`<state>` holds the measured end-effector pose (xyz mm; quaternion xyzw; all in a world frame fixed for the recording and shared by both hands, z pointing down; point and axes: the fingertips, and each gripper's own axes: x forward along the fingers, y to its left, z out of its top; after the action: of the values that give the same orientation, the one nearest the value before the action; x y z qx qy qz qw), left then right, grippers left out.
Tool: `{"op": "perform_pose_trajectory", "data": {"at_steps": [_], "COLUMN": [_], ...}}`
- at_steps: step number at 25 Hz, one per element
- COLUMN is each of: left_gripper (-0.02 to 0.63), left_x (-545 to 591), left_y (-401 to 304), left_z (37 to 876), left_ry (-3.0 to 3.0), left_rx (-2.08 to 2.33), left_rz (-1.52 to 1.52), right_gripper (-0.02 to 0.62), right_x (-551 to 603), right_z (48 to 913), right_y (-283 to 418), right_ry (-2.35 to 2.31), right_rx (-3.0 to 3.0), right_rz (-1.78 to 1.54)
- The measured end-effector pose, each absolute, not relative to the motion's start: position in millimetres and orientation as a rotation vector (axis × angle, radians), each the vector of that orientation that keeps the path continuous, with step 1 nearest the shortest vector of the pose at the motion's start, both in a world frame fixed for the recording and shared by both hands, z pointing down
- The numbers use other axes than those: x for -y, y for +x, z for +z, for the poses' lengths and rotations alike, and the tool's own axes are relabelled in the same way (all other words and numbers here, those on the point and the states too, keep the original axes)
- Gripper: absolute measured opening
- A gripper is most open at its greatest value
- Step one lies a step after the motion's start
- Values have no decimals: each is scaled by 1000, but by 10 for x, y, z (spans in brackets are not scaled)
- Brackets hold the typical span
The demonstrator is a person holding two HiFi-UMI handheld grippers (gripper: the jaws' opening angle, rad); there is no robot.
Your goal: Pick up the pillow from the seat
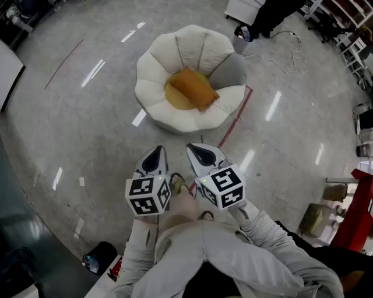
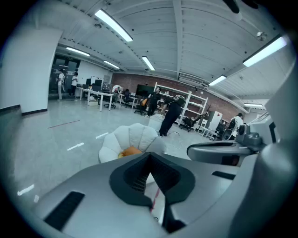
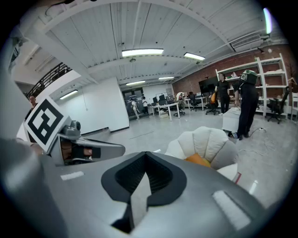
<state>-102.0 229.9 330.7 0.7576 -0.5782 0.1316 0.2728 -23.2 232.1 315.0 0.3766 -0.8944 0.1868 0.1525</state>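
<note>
An orange pillow [image 1: 191, 88] lies in the middle of a white petal-shaped seat [image 1: 152, 67] on the floor ahead of me. Both grippers are held side by side well short of the seat, near my body. My left gripper [image 1: 155, 153] has its jaws together and nothing in them. My right gripper [image 1: 199, 153] is also shut and empty. In the left gripper view the seat [image 2: 132, 136] and pillow [image 2: 131, 151] show just beyond the closed jaws of the left gripper [image 2: 149, 157]. The right gripper view has the seat [image 3: 209, 141] and pillow [image 3: 198, 160] right of the right gripper [image 3: 145, 156].
A grey cushion [image 1: 229, 71] forms the seat's right side. A red tape line [image 1: 236, 119] runs on the floor beside it. A person in black [image 1: 268, 16] stands behind, with a cable [image 1: 287, 59] on the floor. A dark bag [image 1: 99, 256] sits at lower left, red equipment [image 1: 358, 216] at right.
</note>
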Motion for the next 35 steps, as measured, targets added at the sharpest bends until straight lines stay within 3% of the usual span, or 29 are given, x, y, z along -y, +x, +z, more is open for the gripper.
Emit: {"op": "perform_pose_trajectory", "data": {"at_steps": [7,14,24,35], "left_gripper": [5,5,5,5], "left_x": [-4010,-4955,-5037,-4250], "left_y": [-211,78,-8,-352], "left_z": [3345,3516,3317,3298], "left_ry": [1996,1968,2010,2025], "left_rx": [1459,1404,1482,1506], "left_rz": [377,447,419,401], "right_gripper": [-2,-2,0,0], "right_x": [-3974,-4888,-4993,-4179], "right_z": [3236,3362,3277,3241], "right_y": [676,1063,904,573], "right_ry": [1185,1196,1115,1095], "right_rx": [2501,2451,2510,2519], "right_rz": [580,643,661,614]}}
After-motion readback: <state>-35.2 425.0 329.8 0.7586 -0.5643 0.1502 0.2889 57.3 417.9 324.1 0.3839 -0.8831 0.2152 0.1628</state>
